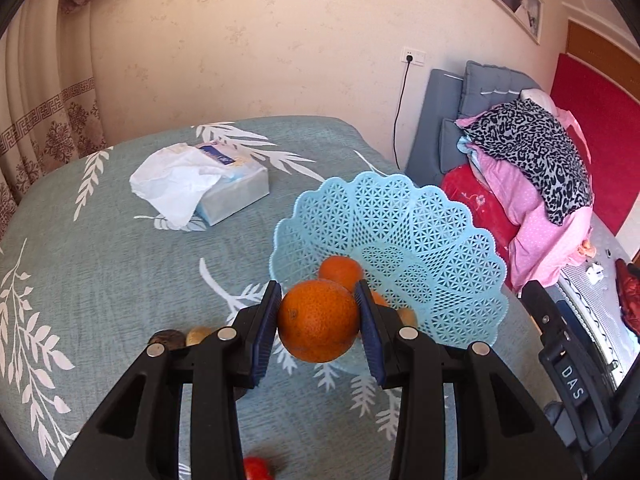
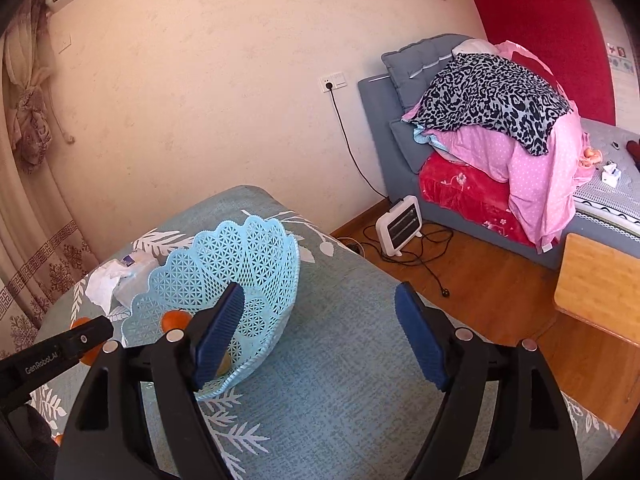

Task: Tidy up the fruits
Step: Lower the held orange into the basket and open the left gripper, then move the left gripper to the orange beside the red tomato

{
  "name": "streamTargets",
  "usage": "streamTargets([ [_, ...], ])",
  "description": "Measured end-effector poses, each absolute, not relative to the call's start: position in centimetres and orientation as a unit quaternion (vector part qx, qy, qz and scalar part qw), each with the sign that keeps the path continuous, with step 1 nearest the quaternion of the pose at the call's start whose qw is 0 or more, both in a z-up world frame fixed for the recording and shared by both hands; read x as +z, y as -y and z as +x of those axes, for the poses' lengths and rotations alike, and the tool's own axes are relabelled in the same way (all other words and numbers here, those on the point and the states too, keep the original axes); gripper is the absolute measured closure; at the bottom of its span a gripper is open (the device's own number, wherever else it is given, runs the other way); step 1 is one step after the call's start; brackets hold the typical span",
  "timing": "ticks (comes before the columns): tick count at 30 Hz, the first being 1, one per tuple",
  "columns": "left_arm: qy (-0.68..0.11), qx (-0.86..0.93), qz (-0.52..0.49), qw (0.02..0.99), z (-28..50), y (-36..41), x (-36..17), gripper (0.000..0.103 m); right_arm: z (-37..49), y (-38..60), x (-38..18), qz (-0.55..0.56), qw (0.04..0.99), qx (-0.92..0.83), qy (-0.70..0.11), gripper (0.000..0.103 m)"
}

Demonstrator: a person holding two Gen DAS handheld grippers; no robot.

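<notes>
Approx. midway: my left claw (image 1: 318, 320) clenched an orange (image 1: 318, 322) nr the basket (image 1: 440, 240) w/ two oranges in; right claw (image 2: 320, 336) released, small fruits left on bench (image 1: 120, 280).

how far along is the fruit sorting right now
Done: at least one orange lies in the light blue lattice plastic basket. In hand: the left gripper clamps a large orange before the basket; the right gripper is open, empty. Left: two brown round fruits and a red one.
</notes>
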State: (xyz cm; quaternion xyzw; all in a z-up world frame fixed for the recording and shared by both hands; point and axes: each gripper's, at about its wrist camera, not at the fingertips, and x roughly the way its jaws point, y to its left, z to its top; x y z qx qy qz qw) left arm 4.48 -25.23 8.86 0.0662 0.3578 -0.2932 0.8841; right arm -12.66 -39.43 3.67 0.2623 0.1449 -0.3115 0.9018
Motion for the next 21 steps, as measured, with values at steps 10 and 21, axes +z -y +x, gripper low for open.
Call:
streamTargets([
  [10,-0.372,-0.32,0.06,0.869,4.3,28.5,8.9,0.034,-14.1,38.7,4.9,0.235,0.906,-0.337,-0.099,0.02],
  [21,-0.371,-0.274,0.024,0.887,4.5,24.7,9.8,0.008,-14.5,37.3,5.5,0.199,0.914,-0.344,-0.082,0.018],
])
